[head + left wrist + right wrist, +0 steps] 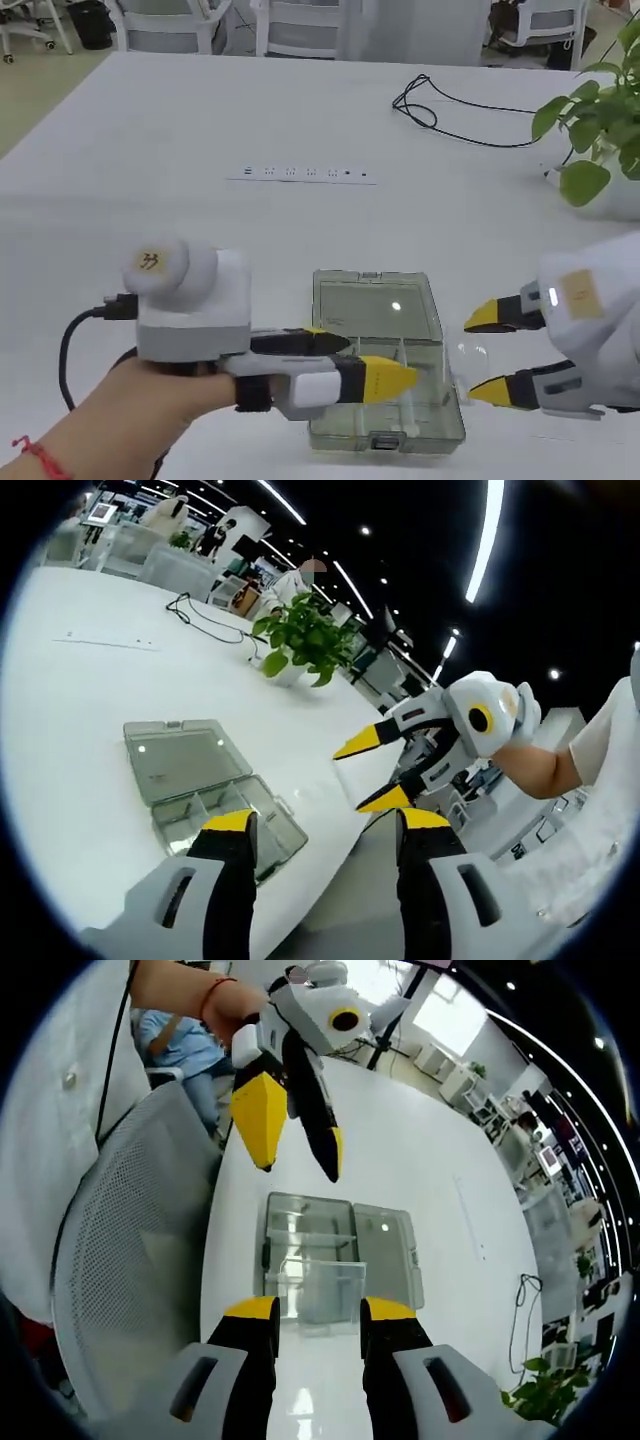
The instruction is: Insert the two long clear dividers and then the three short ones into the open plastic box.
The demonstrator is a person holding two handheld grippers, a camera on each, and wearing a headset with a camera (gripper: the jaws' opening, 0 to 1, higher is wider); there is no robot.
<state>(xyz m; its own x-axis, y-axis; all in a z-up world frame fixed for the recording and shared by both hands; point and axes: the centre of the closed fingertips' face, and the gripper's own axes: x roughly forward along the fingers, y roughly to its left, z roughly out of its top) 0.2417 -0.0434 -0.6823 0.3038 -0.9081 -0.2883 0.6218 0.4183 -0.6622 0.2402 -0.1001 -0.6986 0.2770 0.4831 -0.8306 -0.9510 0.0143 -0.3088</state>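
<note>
On table (200, 130), open box (330, 432), lid (375, 305) far side

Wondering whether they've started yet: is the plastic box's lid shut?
No, the lid of the plastic box lies folded back flat on the table.

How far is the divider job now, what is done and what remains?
Done: the open clear plastic box already holds some clear dividers; their count is unclear. In hand: one clear divider piece lies between the right claw jaws, grip uncertain. The left claw is empty. Left: seating that piece and any missing ones.
</note>
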